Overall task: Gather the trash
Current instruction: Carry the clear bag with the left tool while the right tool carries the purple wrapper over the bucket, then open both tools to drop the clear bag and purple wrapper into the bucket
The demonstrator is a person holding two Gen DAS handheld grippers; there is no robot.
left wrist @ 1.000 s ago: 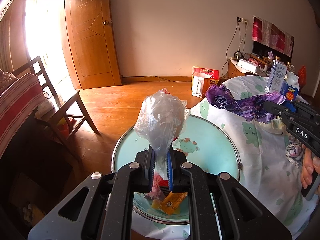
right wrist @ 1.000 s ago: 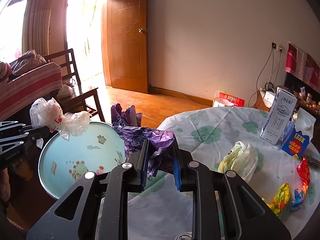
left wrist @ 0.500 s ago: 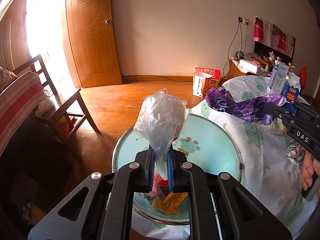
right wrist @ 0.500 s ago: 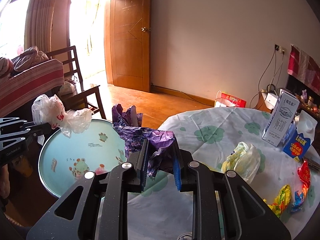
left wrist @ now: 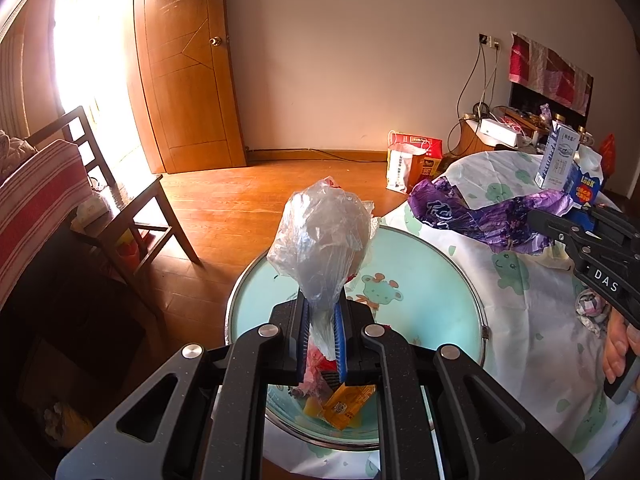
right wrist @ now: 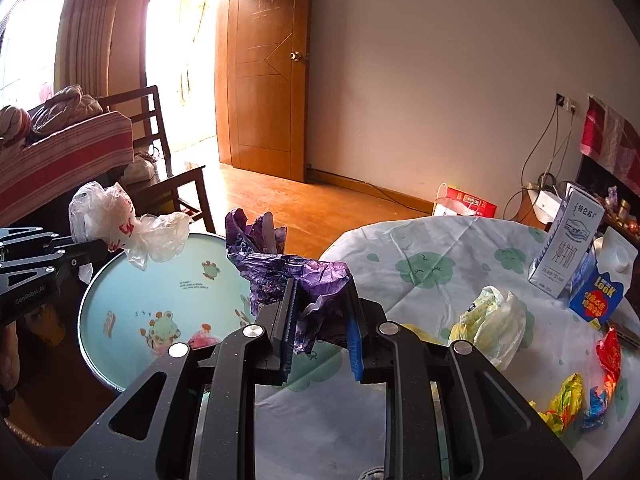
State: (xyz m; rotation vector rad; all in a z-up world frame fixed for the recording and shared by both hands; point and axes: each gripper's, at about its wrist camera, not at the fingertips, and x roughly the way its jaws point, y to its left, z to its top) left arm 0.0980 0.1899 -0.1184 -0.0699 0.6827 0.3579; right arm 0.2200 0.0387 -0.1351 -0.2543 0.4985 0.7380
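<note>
Left gripper (left wrist: 321, 336) pinches a clear bag (left wrist: 324, 240) above the basin (left wrist: 440, 280); right gripper (right wrist: 322, 320) clamps a purple wrapper (right wrist: 296, 276). Only the right view shows wrappers (right wrist: 576, 392) on the counter (right wrist: 432, 280).

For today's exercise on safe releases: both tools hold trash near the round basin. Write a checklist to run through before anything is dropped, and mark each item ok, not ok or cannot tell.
1. Left tool shut on the crumpled clear plastic bag: ok.
2. Bag above the round pale-blue cartoon-print basin: ok.
3. Right tool shut on the crinkled purple foil wrapper: ok.
4. Wrapper fully above the basin: not ok; partly over the tablecloth.
5. Room left in basin: ok; only a few wrappers inside.
6. Tools apart: ok.
</note>
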